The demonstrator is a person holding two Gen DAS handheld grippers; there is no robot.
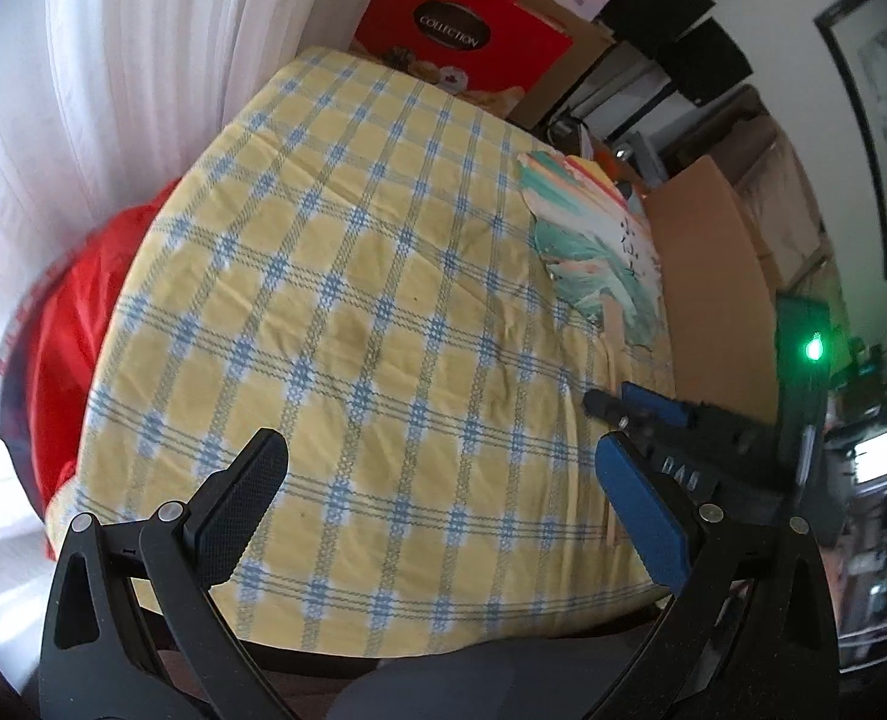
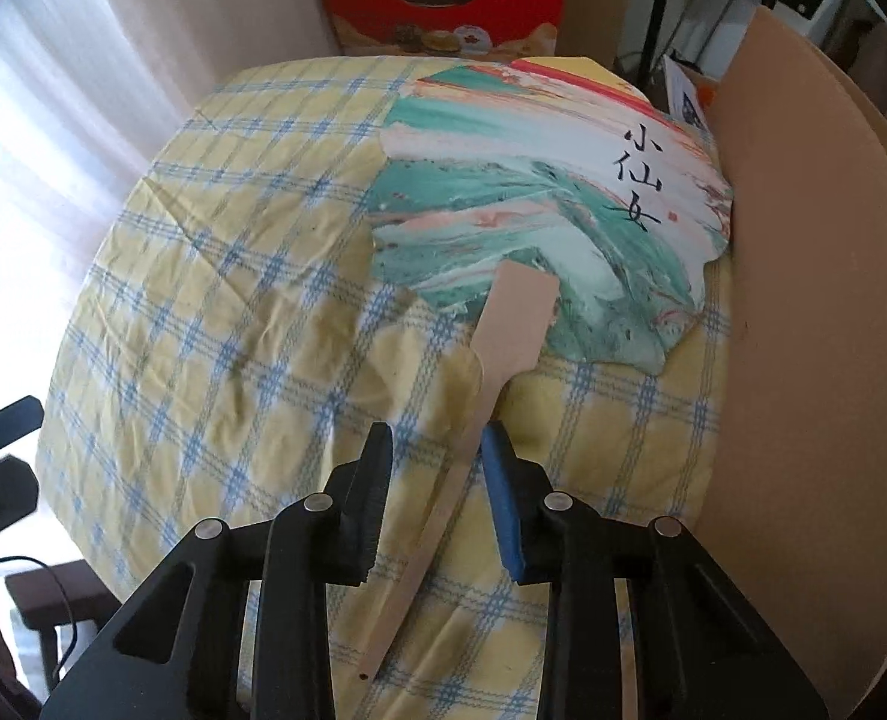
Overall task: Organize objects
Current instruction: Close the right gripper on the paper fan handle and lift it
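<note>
Right gripper (image 2: 437,456): jaws partly closed around the wooden handle (image 2: 443,498); blue pad touching or just beside it, black pad apart; no grip seen yet.
Left gripper (image 1: 443,504): jaws wide apart, nothing between them, only checked tablecloth (image 1: 323,276) beneath.
Paper fan (image 2: 539,192): lying flat on the cloth, ahead of the right fingers; its far edge beside a cardboard sheet (image 2: 803,312).
Handle position: run from the fan face back between the right fingers, its free end nearer the camera than the pads.
Handling, judged: light; handle thin, flat, stiff, probably smooth; paper face easily creased or torn.
Grasp point, judged: the narrow handle where the pads stand, pinched across its flat width; the painted face is to be left untouched.
Risk, judged: the fan may pivot in a light pinch.
</note>
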